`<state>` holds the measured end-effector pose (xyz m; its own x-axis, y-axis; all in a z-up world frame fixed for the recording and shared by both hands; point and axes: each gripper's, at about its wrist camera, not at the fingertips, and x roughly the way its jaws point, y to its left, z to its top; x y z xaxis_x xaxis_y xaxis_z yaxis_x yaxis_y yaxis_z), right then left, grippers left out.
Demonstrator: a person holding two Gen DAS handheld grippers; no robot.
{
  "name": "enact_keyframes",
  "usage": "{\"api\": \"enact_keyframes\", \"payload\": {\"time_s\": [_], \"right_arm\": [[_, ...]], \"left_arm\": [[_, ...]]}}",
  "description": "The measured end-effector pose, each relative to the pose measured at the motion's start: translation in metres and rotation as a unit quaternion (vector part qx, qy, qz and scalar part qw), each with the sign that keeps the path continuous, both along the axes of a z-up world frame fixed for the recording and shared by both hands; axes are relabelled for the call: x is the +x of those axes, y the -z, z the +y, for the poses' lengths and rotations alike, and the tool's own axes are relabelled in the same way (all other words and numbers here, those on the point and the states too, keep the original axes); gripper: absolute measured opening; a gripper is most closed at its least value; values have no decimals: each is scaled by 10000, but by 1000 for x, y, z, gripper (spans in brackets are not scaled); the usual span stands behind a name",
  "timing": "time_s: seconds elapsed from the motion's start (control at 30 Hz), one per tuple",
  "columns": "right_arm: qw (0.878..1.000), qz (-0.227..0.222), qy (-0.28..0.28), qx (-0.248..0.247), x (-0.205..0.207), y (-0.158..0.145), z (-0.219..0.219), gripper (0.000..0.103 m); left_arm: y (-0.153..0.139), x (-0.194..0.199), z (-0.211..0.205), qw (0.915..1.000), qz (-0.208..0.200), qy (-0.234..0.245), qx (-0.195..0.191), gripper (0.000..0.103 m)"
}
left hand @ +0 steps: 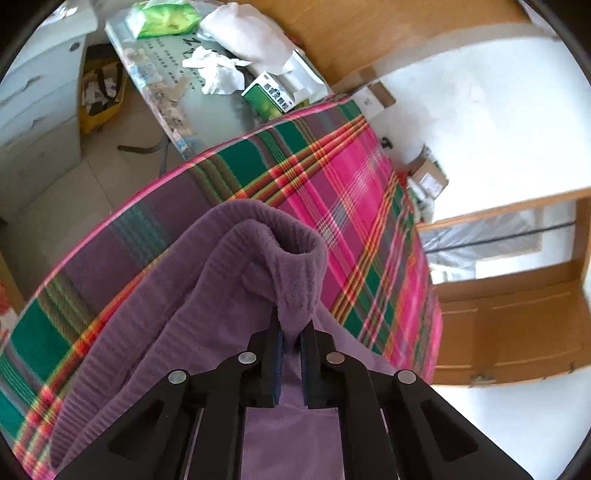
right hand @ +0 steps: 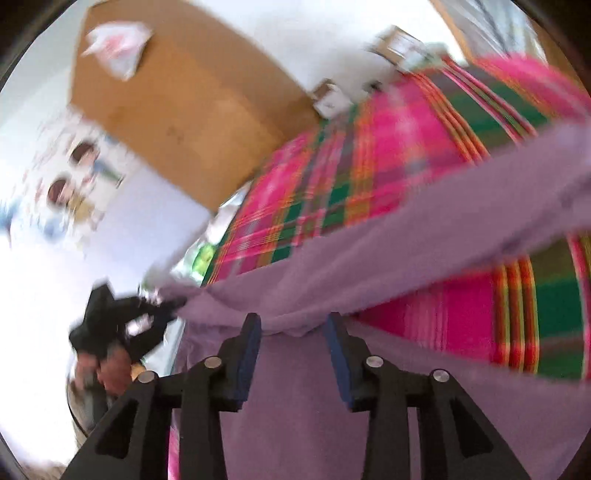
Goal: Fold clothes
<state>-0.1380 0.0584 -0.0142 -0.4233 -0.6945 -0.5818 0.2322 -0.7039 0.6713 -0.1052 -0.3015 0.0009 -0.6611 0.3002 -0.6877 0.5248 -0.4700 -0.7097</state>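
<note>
The left gripper [left hand: 291,325] is clenched on a fold of the purple garment [left hand: 207,280]: in the left wrist view its blue-padded fingers [left hand: 277,354] pinch a ribbed, tube-like end of the cloth, perhaps a cuff or collar, which stands up just ahead of the tips while the rest drapes down across the plaid bedsheet [left hand: 332,177] in pink, green and purple. Only this view shows the cluttered tabletop [left hand: 207,110] beyond the bed's far edge, carrying a green box [left hand: 267,96], crumpled white tissue [left hand: 216,70] and a green packet [left hand: 166,16], and the wooden door [left hand: 509,325] at the right. The right wrist view is blurred. There the right gripper [right hand: 293,325] has its fingers [right hand: 249,354] released, standing apart with the garment's edge [right hand: 369,258] lying across the gap at their tips, the pads not pressing on it; the cloth stretches as a band up to the right over the bedsheet [right hand: 369,166]. This view alone shows the left gripper from outside [right hand: 122,325], dark and smeared, at the garment's left end with a hand [right hand: 107,373] below it, and a wooden panel [right hand: 177,103] against the white wall.
</note>
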Motion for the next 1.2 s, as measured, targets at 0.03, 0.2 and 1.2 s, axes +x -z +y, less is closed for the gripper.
{"api": "enact_keyframes", "payload": {"time_s": [0.03, 0.2, 1.2], "right_arm": [[9998, -85, 165, 9, -3, 3, 4, 38], [9948, -447, 894, -194, -13, 16, 25, 39], [9892, 44, 1452, -217, -12, -12, 19, 3]], "left_arm": [[1, 3, 0, 10000, 56, -3, 12, 7], [9, 12, -5, 9996, 167, -94, 207, 7], [14, 20, -12, 9985, 323, -185, 411, 6]]}}
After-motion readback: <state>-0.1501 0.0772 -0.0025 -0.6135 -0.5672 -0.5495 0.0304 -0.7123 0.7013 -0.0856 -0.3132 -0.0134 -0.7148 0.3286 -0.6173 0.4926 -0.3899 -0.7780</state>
